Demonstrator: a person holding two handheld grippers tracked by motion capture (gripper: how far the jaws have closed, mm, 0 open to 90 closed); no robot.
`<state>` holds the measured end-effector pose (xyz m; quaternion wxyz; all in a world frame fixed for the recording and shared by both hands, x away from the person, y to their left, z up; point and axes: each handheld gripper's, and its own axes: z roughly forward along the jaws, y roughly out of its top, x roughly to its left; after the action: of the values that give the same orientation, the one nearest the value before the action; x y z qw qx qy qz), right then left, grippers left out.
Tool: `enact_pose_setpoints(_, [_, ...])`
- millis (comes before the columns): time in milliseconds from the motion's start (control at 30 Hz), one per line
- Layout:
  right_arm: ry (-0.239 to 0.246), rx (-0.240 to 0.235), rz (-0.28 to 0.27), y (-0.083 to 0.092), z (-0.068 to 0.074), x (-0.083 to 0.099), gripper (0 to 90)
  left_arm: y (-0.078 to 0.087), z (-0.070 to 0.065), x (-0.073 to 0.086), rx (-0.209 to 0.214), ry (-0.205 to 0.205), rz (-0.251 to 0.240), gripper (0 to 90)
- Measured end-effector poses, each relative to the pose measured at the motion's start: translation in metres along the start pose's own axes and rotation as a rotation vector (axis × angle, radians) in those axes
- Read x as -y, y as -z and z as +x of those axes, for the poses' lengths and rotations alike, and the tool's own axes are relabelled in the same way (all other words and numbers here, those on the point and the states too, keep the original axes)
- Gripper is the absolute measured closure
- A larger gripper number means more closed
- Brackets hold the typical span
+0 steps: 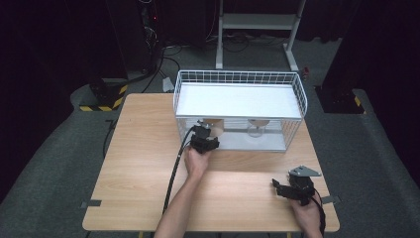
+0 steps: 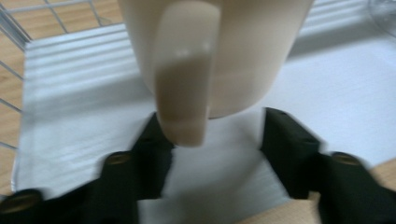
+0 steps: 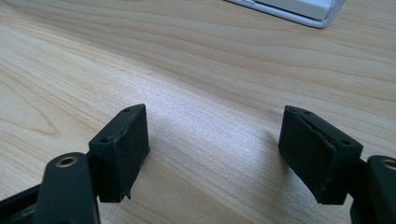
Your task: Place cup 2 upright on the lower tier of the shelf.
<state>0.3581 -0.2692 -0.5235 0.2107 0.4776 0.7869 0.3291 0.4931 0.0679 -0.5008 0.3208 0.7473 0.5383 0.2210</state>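
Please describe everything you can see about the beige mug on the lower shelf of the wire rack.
The mug is beige and glossy, like glazed ceramic, with a thick handle that faces the left gripper. It seems to stand upright on the white lower shelf of the rack, at its left end, with a clear glass to its right. The black jaws sit low on either side of it; one is against the handle, but the blur hides whether both press. Its rim is cut off.
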Motion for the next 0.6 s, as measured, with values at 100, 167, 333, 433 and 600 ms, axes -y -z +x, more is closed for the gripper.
enact_pose_setpoints(100, [0.001, 0.0, 0.0, 0.0, 0.0, 0.0, 24.2, 0.007, 0.001, 0.003, 0.007, 0.005, -0.012, 30.1])
enact_pose_setpoints(167, [0.001, 0.0, 0.0, 0.0, 0.0, 0.0, 24.2, 0.013, 0.002, 0.006, 0.021, 0.01, -0.019, 27.8])
enact_pose_setpoints(333, [0.001, 0.0, 0.0, 0.0, 0.0, 0.0, 24.2, 0.025, 0.006, 0.01, 0.036, -0.001, -0.032, 26.6])
enact_pose_setpoints(433, [0.0, 0.0, 0.0, 0.0, 0.0, 0.0, 24.2, 0.029, 0.007, 0.014, 0.047, -0.005, -0.036, 26.3])
enact_pose_setpoints(600, [0.0, 0.0, 0.001, 0.0, 0.0, 0.0, 24.1, 0.034, 0.008, 0.018, 0.066, -0.009, -0.046, 26.4])
